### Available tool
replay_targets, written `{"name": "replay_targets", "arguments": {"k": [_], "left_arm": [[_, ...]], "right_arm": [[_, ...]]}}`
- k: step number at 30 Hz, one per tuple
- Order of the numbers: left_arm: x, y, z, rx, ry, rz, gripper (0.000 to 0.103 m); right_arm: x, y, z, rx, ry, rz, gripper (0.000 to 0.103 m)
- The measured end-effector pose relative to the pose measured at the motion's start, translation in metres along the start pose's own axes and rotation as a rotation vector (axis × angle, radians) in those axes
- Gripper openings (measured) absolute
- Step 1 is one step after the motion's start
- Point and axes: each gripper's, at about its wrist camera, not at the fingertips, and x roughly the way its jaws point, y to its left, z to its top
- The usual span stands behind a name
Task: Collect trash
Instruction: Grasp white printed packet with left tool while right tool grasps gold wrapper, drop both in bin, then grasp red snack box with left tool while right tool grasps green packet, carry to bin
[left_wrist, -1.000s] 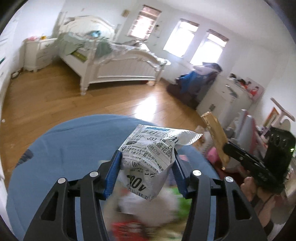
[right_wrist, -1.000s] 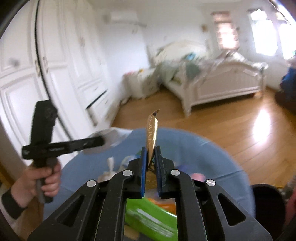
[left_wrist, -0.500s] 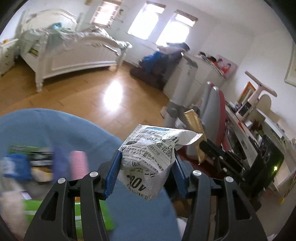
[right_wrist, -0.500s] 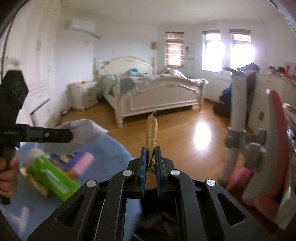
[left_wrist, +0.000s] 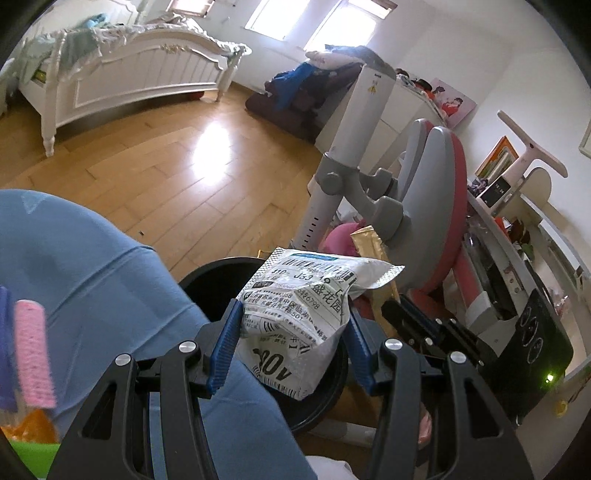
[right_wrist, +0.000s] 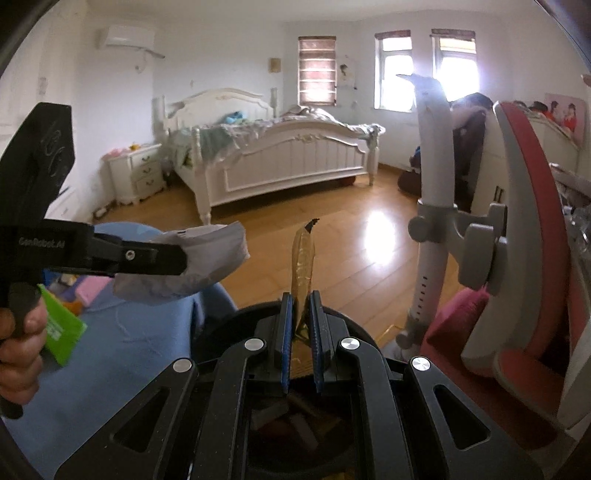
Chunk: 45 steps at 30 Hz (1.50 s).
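My left gripper (left_wrist: 291, 325) is shut on a crumpled white printed packet (left_wrist: 299, 314) and holds it over the black round trash bin (left_wrist: 207, 280). It also shows in the right wrist view (right_wrist: 177, 254) with the packet (right_wrist: 207, 258). My right gripper (right_wrist: 300, 317) is shut on a thin gold wrapper (right_wrist: 303, 258) that stands upright above the bin (right_wrist: 229, 325). The gold wrapper (left_wrist: 373, 251) and right gripper (left_wrist: 402, 314) show in the left wrist view, just right of the packet.
A blue-covered table (left_wrist: 92, 266) lies left of the bin, with a pink roller (left_wrist: 33, 350) and a green pack (right_wrist: 59, 328) on it. A grey and red chair (left_wrist: 436, 206) stands close on the right. A white bed (right_wrist: 280, 158) is across the wooden floor.
Both grippers have swung from over the blue table to the right, each with its trash, and now hang over the black bin beside the chair.
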Motion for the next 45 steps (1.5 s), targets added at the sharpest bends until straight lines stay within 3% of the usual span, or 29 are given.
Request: {"name": "replay_targets", "arguments": {"k": [3, 4, 5, 7, 9, 18, 26, 31, 35, 38, 41, 45], "left_arm": [[0.011, -0.003, 0.003, 0.005, 0.014, 0.007, 0.055], [0.012, -0.003, 0.003, 0.009, 0.016, 0.013, 0.057], [0.016, -0.005, 0.004, 0.015, 0.017, 0.021, 0.059], [0.02, -0.007, 0.005, 0.018, 0.021, 0.04, 0.071], [0.019, -0.007, 0.006, 0.013, 0.011, 0.051, 0.084], [-0.031, 0.0, -0.001, 0.025, -0.038, 0.077, 0.09], [-0.125, 0.049, -0.019, -0.026, -0.118, 0.124, 0.09], [-0.194, 0.1, -0.038, -0.067, -0.164, 0.211, 0.09], [-0.243, 0.142, -0.064, -0.076, -0.186, 0.296, 0.09], [-0.258, 0.163, -0.087, -0.045, -0.155, 0.341, 0.09], [-0.262, 0.171, -0.107, 0.037, -0.089, 0.339, 0.09], [-0.257, 0.173, -0.128, 0.217, -0.021, 0.341, 0.09]], "right_arm": [[0.006, -0.004, -0.003, 0.007, 0.012, 0.0, 0.01], [0.009, -0.006, -0.004, 0.004, 0.016, -0.003, 0.018], [0.009, -0.005, -0.003, 0.003, 0.02, -0.002, 0.026], [0.012, -0.01, -0.005, 0.012, 0.03, 0.014, 0.063], [0.011, -0.01, -0.006, 0.02, 0.024, 0.025, 0.076], [0.005, 0.011, -0.002, 0.002, 0.037, 0.055, 0.075], [-0.002, 0.077, 0.027, -0.021, 0.039, 0.211, 0.075], [-0.004, 0.138, 0.047, -0.08, 0.076, 0.439, 0.075], [-0.002, 0.204, 0.055, -0.225, 0.146, 0.637, 0.082], [0.008, 0.256, 0.053, -0.353, 0.243, 0.763, 0.082], [0.026, 0.297, 0.046, -0.492, 0.35, 0.828, 0.082], [0.046, 0.324, 0.039, -0.606, 0.438, 0.824, 0.082]]}}
